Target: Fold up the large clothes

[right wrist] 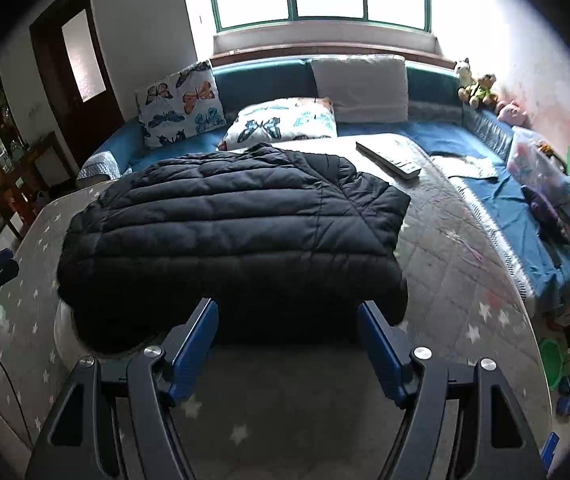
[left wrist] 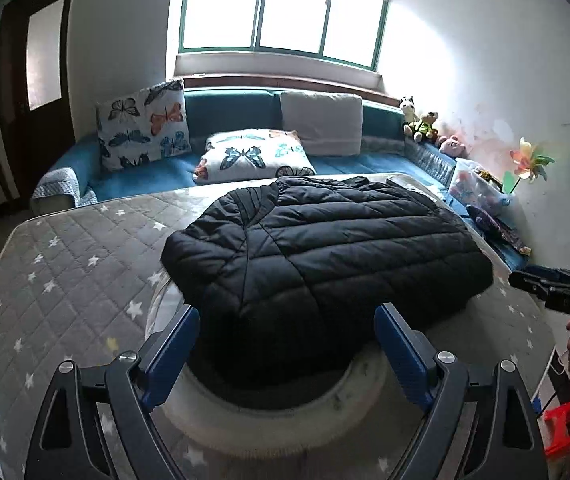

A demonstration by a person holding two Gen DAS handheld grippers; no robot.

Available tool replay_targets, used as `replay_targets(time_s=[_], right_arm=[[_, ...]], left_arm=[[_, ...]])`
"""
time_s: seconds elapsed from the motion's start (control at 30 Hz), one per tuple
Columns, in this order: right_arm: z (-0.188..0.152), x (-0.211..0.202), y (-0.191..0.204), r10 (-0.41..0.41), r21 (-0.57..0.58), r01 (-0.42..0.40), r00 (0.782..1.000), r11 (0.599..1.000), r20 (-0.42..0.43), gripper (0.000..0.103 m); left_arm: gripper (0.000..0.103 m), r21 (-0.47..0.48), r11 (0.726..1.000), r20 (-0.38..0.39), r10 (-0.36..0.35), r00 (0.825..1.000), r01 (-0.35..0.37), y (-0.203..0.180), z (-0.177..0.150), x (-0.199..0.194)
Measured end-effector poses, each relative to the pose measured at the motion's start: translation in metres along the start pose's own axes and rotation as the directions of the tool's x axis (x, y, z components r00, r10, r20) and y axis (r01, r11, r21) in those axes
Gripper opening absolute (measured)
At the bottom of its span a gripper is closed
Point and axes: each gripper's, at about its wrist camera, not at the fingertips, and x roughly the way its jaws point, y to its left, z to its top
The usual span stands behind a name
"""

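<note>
Black padded jacket folded on the star-print quilt, both tongs spread and empty.

The left gripper and right gripper hang above the near edge, touching nothing. The jacket looks light, soft and springy (slick shell, likely to slide). Pinch a thick folded edge or corner, not the flat quilted middle.

No text, label, brand or number can be read in either view; the flat object lying past the jacket is too blurred to make out. The butterfly cushions carry pictures only, no words.
</note>
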Motion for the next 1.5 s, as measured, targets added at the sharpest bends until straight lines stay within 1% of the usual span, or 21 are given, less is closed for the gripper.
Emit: replay_targets(time_s=[0.1,0.2,0.27,0.4,0.47,0.53,0.6,0.77,0.83,0.93,1.1,1.5], right_arm=[[-0.018,-0.015,0.016,-0.001,-0.015,0.001,1.0,1.0,0.02,0.079],[-0.035,-0.028,0.034,-0.043,-0.047,0.044,0.998,0.998,0.041,0.079],[-0.045,-0.034,0.044,-0.072,-0.057,0.075,0.996,0.996,0.055,0.079],[-0.066,-0.041,0.059,-0.112,-0.038,0.115,0.992,0.993,0.061,0.079],[-0.074,-0.043,0.062,-0.104,-0.023,0.105,0.993,0.994,0.056,0.079],[-0.078,-0.045,0.065,-0.094,-0.019,0.095,0.994,0.995,0.052,0.079],[-0.082,-0.049,0.067,-0.1,-0.021,0.102,0.993,0.995,0.055,0.079],[-0.086,-0.064,0.07,-0.1,-0.018,0.102,0.991,0.995,0.089,0.079],[-0.089,-0.068,0.072,-0.095,-0.017,0.097,0.99,0.995,0.102,0.079],[-0.091,-0.07,0.074,-0.092,-0.025,0.095,0.99,0.995,0.111,0.079],[-0.093,-0.075,0.077,-0.085,-0.036,0.09,0.988,0.995,0.125,0.079],[-0.094,-0.076,0.082,-0.068,-0.038,0.073,0.99,0.997,0.124,0.079]], left_arm=[[0.096,-0.009,1.0,0.001,-0.014,1.0,0.014,-0.003,-0.018,-0.023],[0.096,-0.021,1.0,-0.007,-0.019,1.0,0.019,-0.003,-0.038,-0.041],[0.096,-0.023,1.0,-0.018,-0.001,1.0,0.001,-0.003,-0.052,-0.051],[0.096,-0.031,1.0,-0.013,0.0,1.0,0.0,-0.003,-0.078,-0.072],[0.096,-0.028,1.0,-0.017,0.004,1.0,-0.004,-0.001,-0.087,-0.077],[0.096,-0.013,1.0,-0.017,0.023,1.0,-0.023,-0.003,-0.093,-0.081],[0.096,0.0,0.999,-0.017,0.037,0.999,-0.037,-0.004,-0.1,-0.084],[0.096,0.012,0.999,-0.01,0.033,0.999,-0.033,-0.007,-0.103,-0.093],[0.096,0.028,0.999,-0.001,0.043,0.999,-0.043,-0.009,-0.104,-0.097],[0.096,0.043,0.998,0.008,0.054,0.998,-0.054,-0.013,-0.102,-0.102],[0.096,0.05,0.997,0.021,0.05,0.999,-0.051,-0.015,-0.1,-0.109],[0.096,0.06,0.997,0.022,0.037,0.999,-0.038,-0.018,-0.099,-0.115]])
